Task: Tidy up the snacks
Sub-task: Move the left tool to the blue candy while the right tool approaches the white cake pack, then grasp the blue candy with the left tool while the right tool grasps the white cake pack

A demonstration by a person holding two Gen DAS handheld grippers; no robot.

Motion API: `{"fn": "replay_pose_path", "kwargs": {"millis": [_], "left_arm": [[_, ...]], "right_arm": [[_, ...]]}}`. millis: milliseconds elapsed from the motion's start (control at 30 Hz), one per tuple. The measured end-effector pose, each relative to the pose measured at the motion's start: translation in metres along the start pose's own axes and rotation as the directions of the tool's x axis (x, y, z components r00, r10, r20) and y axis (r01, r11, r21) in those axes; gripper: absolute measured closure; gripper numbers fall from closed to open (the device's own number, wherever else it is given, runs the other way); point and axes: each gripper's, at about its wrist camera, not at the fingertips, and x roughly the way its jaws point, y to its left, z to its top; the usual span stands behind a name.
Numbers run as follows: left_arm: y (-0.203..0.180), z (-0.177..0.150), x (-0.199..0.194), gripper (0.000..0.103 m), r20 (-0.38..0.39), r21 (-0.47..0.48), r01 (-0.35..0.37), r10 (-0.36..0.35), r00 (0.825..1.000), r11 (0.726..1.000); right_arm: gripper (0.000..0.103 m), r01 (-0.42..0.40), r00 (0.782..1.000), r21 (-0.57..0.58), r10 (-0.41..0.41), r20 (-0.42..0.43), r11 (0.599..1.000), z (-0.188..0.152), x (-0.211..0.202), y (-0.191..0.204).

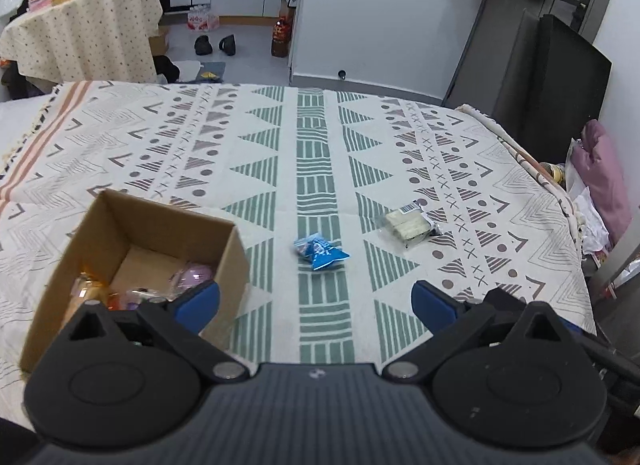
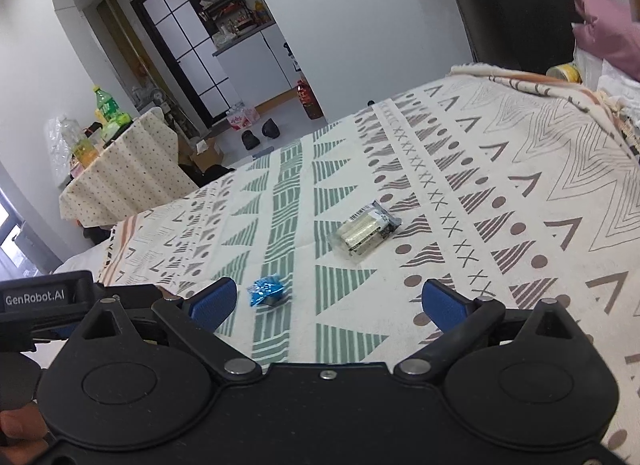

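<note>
Left wrist view gives me the widest thing first: a patterned blanket (image 1: 320, 153) spread over the bed, cream with green and grey triangles. On it, at my lower left, sits an open cardboard box (image 1: 116, 233) with several wrapped snacks (image 1: 192, 277) lying in the bottom; I cannot make out what each one is. My left tool (image 1: 316, 301) hangs released above the blanket, its blue pads spread wide, nothing between them, the left pad just over the box's near corner. Ahead of it lies a clear pack of pale biscuits (image 1: 408, 225) with a barcode label, and nearer, on the green stripe, a small blue wrapped snack (image 1: 320, 251), the two apart from each other and outside the box.

From the right wrist view my right tool (image 2: 326, 305) is likewise released and empty. The biscuit pack (image 2: 364, 231) lies ahead of it, the blue snack (image 2: 266, 291) just beside its left pad.
</note>
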Motion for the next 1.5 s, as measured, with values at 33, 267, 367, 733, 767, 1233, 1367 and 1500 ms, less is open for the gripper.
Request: {"fn": "replay_pose_path", "kwargs": {"millis": [33, 267, 367, 733, 767, 1233, 1367, 1500], "left_arm": [[-0.002, 0.001, 0.005, 0.002, -0.004, -0.003, 0.002, -0.002, 1.000, 1.000], [-0.012, 0.010, 0.039, 0.009, -0.022, -0.021, 0.001, -0.002, 1.000, 1.000], [-0.018, 0.014, 0.053, 0.012, -0.029, -0.028, -0.001, 0.001, 1.000, 1.000], [-0.018, 0.026, 0.114, 0.035, -0.094, -0.100, -0.024, 0.015, 0.995, 0.995], [-0.018, 0.027, 0.120, 0.035, -0.099, -0.107, -0.030, 0.019, 0.995, 0.994], [-0.004, 0.025, 0.182, 0.062, -0.212, -0.215, -0.101, 0.055, 0.976, 0.971], [-0.003, 0.029, 0.181, 0.062, -0.178, -0.201, -0.108, 0.072, 0.981, 0.974], [0.000, 0.034, 0.178, 0.062, -0.163, -0.213, -0.106, 0.071, 0.984, 0.971]], "right_arm": [[0.003, 0.002, 1.000, 0.003, -0.002, -0.001, 1.000, 0.001, 0.003, -0.002], [0.003, 0.020, 1.000, -0.012, -0.020, -0.003, 1.000, 0.014, 0.034, -0.015], [0.004, 0.020, 1.000, -0.006, -0.021, -0.016, 1.000, 0.018, 0.049, -0.022], [0.004, 0.036, 0.997, -0.060, -0.040, -0.059, 0.998, 0.027, 0.096, -0.029], [0.004, 0.035, 0.997, -0.065, -0.039, -0.061, 0.997, 0.028, 0.099, -0.029], [0.004, 0.041, 0.996, -0.157, -0.054, -0.078, 0.987, 0.036, 0.147, -0.029], [0.004, 0.039, 0.995, -0.203, -0.056, -0.081, 0.978, 0.036, 0.159, -0.022], [0.003, 0.042, 0.995, -0.254, -0.064, -0.077, 0.966, 0.036, 0.169, -0.015]]}}
